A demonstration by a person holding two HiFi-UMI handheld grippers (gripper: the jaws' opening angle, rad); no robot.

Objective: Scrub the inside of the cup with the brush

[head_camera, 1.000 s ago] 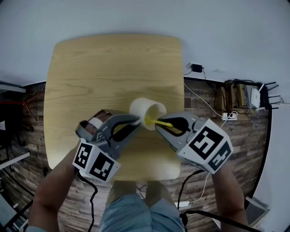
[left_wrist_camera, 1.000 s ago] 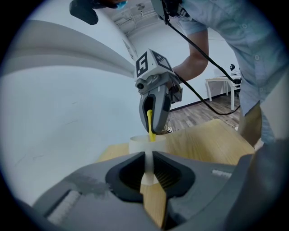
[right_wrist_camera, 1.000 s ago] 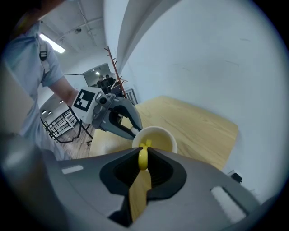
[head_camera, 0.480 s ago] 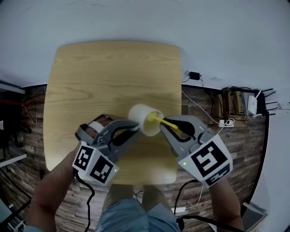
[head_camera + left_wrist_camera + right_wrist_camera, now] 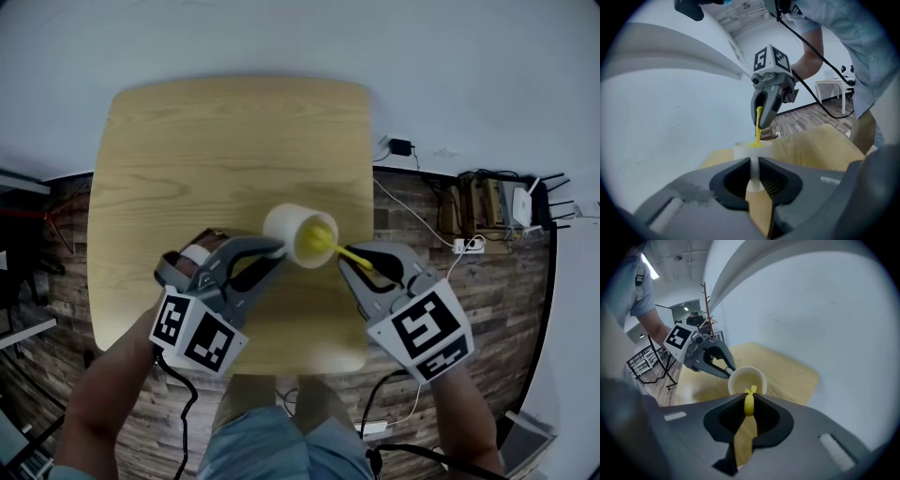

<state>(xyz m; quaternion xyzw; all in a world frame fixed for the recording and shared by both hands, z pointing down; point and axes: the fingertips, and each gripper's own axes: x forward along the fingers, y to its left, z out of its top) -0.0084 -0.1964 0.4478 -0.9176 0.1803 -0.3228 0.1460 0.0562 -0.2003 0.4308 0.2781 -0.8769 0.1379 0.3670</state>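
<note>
- Head view: the cup is held tilted over the table, mouth toward the right gripper, so the brush can go straight in; the left gripper is on the cup's opposite side
- Left gripper view: its jaws are clenched on the cup's handle, likely to steady the cup against scrubbing; the brush tip is inside the cup
- Right gripper view: its jaws pinch the brush's yellow stem just short of the cup's rim, bristles aimed into the mouth
</note>
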